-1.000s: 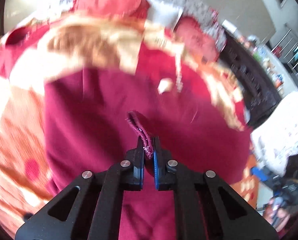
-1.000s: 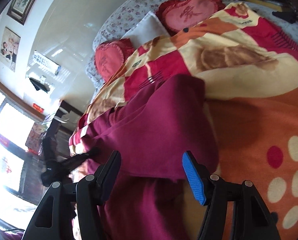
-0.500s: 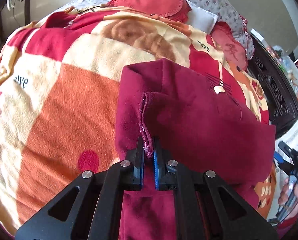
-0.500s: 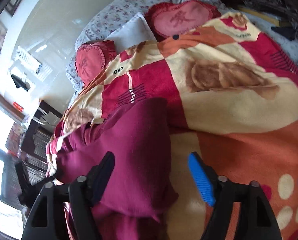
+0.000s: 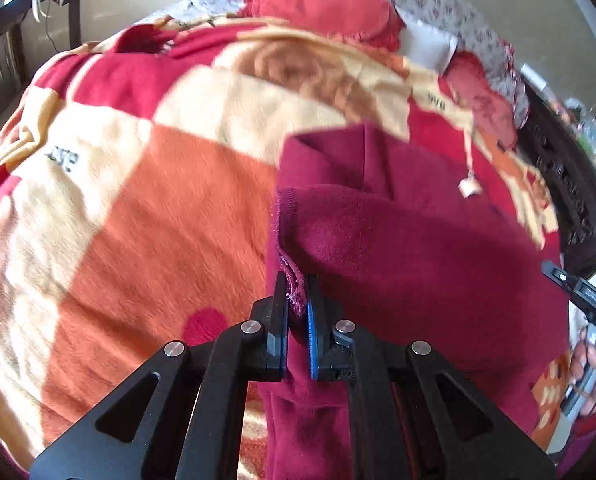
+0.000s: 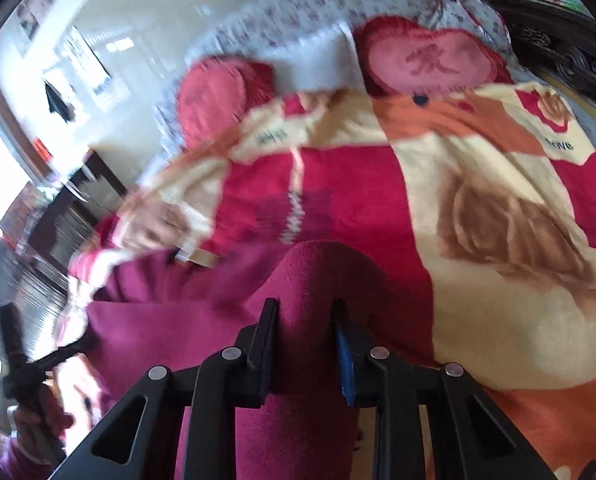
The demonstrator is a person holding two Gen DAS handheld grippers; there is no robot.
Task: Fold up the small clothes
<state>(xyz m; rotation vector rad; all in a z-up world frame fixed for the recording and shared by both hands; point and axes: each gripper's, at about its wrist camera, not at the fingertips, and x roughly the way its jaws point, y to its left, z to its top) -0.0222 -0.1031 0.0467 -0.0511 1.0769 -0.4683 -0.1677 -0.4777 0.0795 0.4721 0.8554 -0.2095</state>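
A fleece bed blanket point(image 5: 169, 208) in orange, cream and red squares bears small dark lettering, unreadable, at ten o'clock. On it, toward four o'clock, lies the maroon fleece garment point(image 5: 410, 248). Left tongs point(image 5: 297, 312) pinch its hem; right tongs point(image 6: 304, 340) are closing around a fold.

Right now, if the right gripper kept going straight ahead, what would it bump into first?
The right gripper would meet the maroon garment first: a raised fold already sits between its closing jaws. Beyond that lies the patterned blanket, though depth is hard to judge.
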